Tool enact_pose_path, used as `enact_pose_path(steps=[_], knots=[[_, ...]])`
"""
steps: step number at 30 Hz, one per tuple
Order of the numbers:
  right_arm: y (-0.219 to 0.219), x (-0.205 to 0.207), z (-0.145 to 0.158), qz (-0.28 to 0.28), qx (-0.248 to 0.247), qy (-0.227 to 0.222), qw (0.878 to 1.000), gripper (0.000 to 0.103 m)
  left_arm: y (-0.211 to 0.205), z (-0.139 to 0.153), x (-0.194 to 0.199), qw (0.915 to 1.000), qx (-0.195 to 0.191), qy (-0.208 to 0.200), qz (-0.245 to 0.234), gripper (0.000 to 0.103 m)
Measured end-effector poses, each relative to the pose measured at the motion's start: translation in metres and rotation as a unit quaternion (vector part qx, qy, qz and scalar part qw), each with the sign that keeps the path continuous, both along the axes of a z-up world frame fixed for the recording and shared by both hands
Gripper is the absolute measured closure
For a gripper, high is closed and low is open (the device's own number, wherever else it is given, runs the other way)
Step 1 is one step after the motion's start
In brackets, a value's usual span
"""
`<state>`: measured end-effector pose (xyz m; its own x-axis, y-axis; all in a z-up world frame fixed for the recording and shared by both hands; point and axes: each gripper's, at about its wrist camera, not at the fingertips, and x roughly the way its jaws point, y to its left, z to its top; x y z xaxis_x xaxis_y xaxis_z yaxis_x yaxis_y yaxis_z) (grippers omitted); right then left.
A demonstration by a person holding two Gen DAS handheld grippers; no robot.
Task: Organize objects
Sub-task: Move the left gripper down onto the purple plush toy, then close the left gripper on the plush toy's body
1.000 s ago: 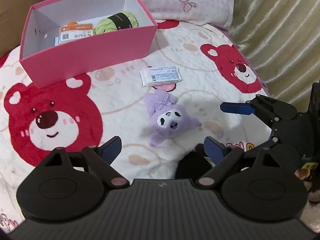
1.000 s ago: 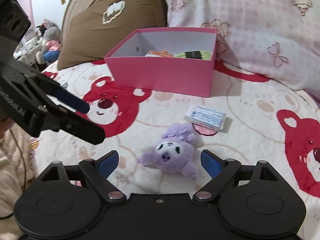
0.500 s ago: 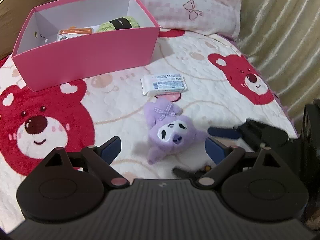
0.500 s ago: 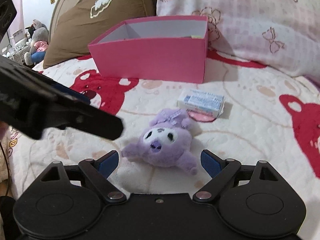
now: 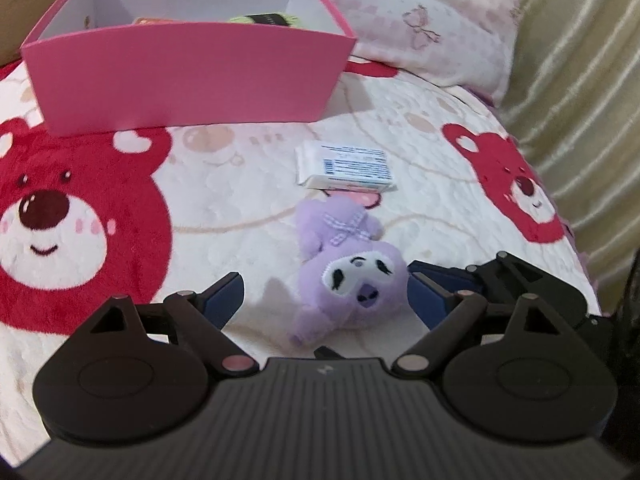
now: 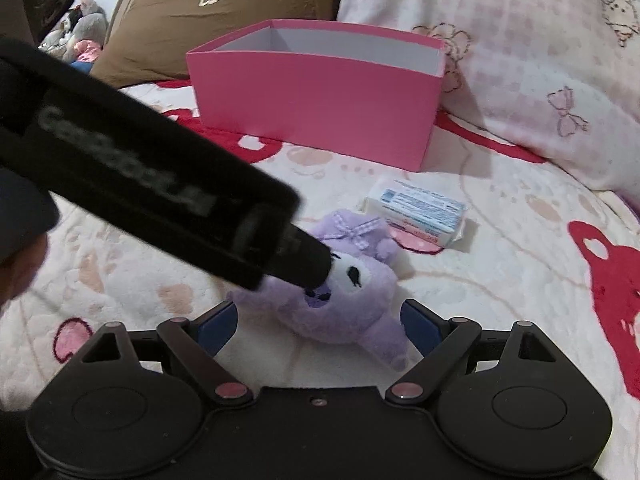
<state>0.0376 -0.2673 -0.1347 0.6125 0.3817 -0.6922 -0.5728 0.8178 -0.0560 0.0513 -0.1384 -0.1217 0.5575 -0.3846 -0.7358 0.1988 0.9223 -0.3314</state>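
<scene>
Bear-print bedding (image 5: 120, 248) covers the bed, with a pink box (image 5: 184, 76) near the pillows. On it lies a purple plush toy (image 5: 352, 280), a white tissue packet (image 5: 344, 166) just beyond. Both the left tool (image 5: 324, 300) and right tool (image 6: 320, 322) straddle the toy, jaws spread wide, having just narrowed slightly, pads not pressing it.

left gripper (image 6: 304, 264) hides purple plush's (image 6: 352, 300) face partly.
</scene>
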Motion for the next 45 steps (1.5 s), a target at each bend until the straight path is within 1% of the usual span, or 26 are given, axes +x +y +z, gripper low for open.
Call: enact_pose_path(steps=[2,4,6,8,10,11,13,14,15,18,19,21,23,24,25,26,27,28,29,30,33,36,39,40,43,45], knots=[[0.002,0.001,-0.001,-0.003,0.003,-0.004,1.0,0.017,0.001,-0.004,0.0,0.9999,-0.006,0.007,0.005,0.015],[0.002,0.003,0.0,-0.013,0.017,0.0,1.0,0.017,0.003,-0.007,0.001,0.9999,-0.013,0.007,0.009,0.015],[0.0,0.006,-0.001,-0.027,0.033,0.004,0.999,0.018,0.002,-0.009,0.002,0.9998,-0.004,0.003,0.019,0.015],[0.0,0.01,-0.004,-0.039,0.035,0.012,0.999,0.02,0.001,-0.008,0.004,0.9999,-0.002,0.002,0.017,0.017],[0.0,0.014,-0.008,-0.045,0.039,0.025,0.998,0.02,-0.001,-0.009,0.004,1.0,-0.002,-0.007,0.004,0.026],[0.0,0.016,-0.01,-0.046,0.041,0.03,0.998,0.02,-0.002,-0.011,0.003,0.9999,0.004,-0.012,-0.005,0.029],[0.002,0.019,-0.014,-0.046,0.04,0.034,0.998,0.02,-0.003,-0.015,0.002,0.9998,0.014,-0.013,-0.008,0.037],[0.001,0.02,-0.014,-0.047,0.041,0.033,0.998,0.02,-0.001,-0.017,0.002,0.9999,0.008,-0.009,-0.007,0.039],[0.001,0.021,-0.015,-0.049,0.043,0.034,0.997,0.02,0.001,-0.02,0.003,1.0,-0.005,-0.004,-0.007,0.041],[0.001,0.019,-0.017,-0.061,0.051,0.036,0.996,0.02,0.007,-0.026,0.006,0.999,-0.044,0.011,-0.001,0.041],[0.001,0.017,-0.018,-0.065,0.049,0.036,0.996,0.02,0.007,-0.027,0.006,0.9987,-0.049,0.016,-0.001,0.041],[0.002,0.013,-0.017,-0.071,0.035,0.03,0.996,0.015,0.005,-0.03,0.009,0.9986,-0.048,0.022,-0.002,0.041],[0.004,0.008,-0.016,-0.072,0.014,0.024,0.997,0.015,0.004,-0.032,0.011,0.9985,-0.049,0.027,0.004,0.041],[0.005,0.007,-0.015,-0.072,0.005,0.022,0.997,0.015,0.004,-0.033,0.012,0.9981,-0.055,0.029,0.005,0.042],[0.005,0.006,-0.015,-0.073,-0.006,0.016,0.997,0.015,0.004,-0.033,0.012,0.9976,-0.062,0.031,0.008,0.046],[0.005,0.005,-0.014,-0.076,-0.013,0.009,0.997,0.016,0.005,-0.033,0.013,0.997,-0.069,0.035,0.008,0.049],[0.003,0.003,-0.013,-0.081,-0.015,0.001,0.997,0.018,0.005,-0.033,0.013,0.9962,-0.079,0.037,0.005,0.057],[0.002,0.002,-0.013,-0.081,-0.01,0.0,0.997,0.021,0.005,-0.034,0.012,0.9957,-0.085,0.039,0.002,0.059],[0.0,0.002,-0.014,-0.075,0.0,0.008,0.997,0.031,0.004,-0.034,0.012,0.9958,-0.083,0.039,0.001,0.06],[-0.001,0.003,-0.014,-0.072,0.008,0.016,0.997,0.033,0.003,-0.034,0.012,0.9961,-0.08,0.036,-0.001,0.061],[-0.002,0.003,-0.016,-0.079,0.015,0.018,0.997,0.038,0.001,-0.033,0.009,0.9966,-0.076,0.032,-0.002,0.062],[-0.004,0.001,-0.015,-0.09,0.028,0.021,0.995,0.042,-0.001,-0.033,0.007,0.9967,-0.073,0.036,-0.002,0.063],[-0.002,0.0,-0.016,-0.091,0.025,0.017,0.995,0.043,-0.003,-0.031,0.003,0.9972,-0.066,0.033,-0.008,0.065],[-0.001,-0.001,-0.016,-0.092,0.023,0.012,0.995,0.043,-0.003,-0.03,0.002,0.9974,-0.064,0.03,-0.009,0.065],[0.005,-0.01,-0.016,-0.08,0.0,-0.023,0.997,0.043,-0.001,-0.028,0.001,0.9973,-0.066,0.031,-0.008,0.065],[0.001,-0.01,-0.015,-0.081,0.015,-0.019,0.996,0.043,0.0,-0.025,0.0,0.9973,-0.066,0.028,-0.01,0.067]])
